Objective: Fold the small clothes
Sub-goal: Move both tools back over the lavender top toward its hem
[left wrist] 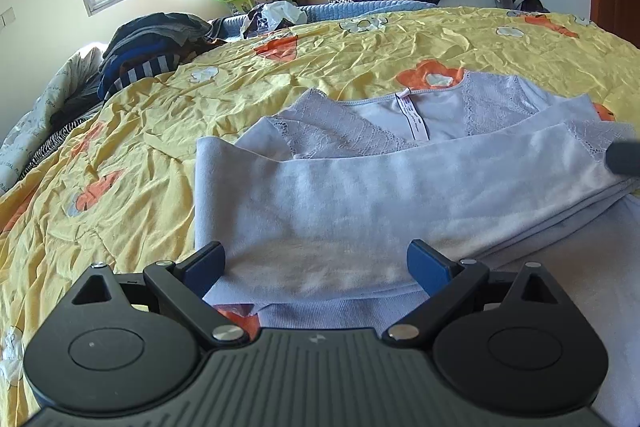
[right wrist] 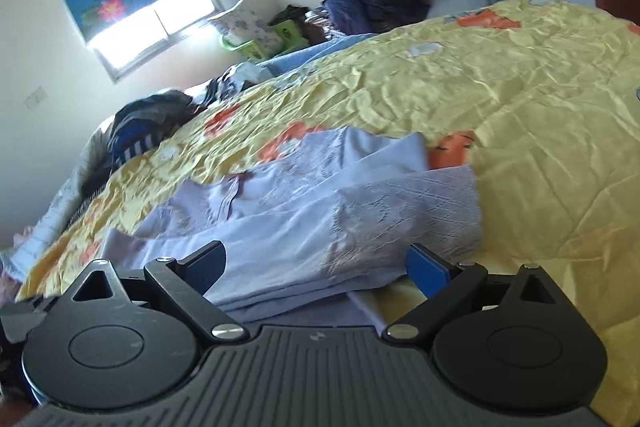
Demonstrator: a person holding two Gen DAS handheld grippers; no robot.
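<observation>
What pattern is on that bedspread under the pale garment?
The crumpled yellow bedspread has orange and white flower shapes scattered over it; the left wrist view shows it best.

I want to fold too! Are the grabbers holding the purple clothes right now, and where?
No, nothing is held. Both the left gripper and the right gripper stand wide open over the near edge of the lilac garment, which lies on the yellow quilt.

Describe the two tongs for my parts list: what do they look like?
Both look alike. The left tongs and right tongs have blue pads on black hinged links with silver rivets, two round black discs, and a grey ribbed body bearing a small mark.
</observation>
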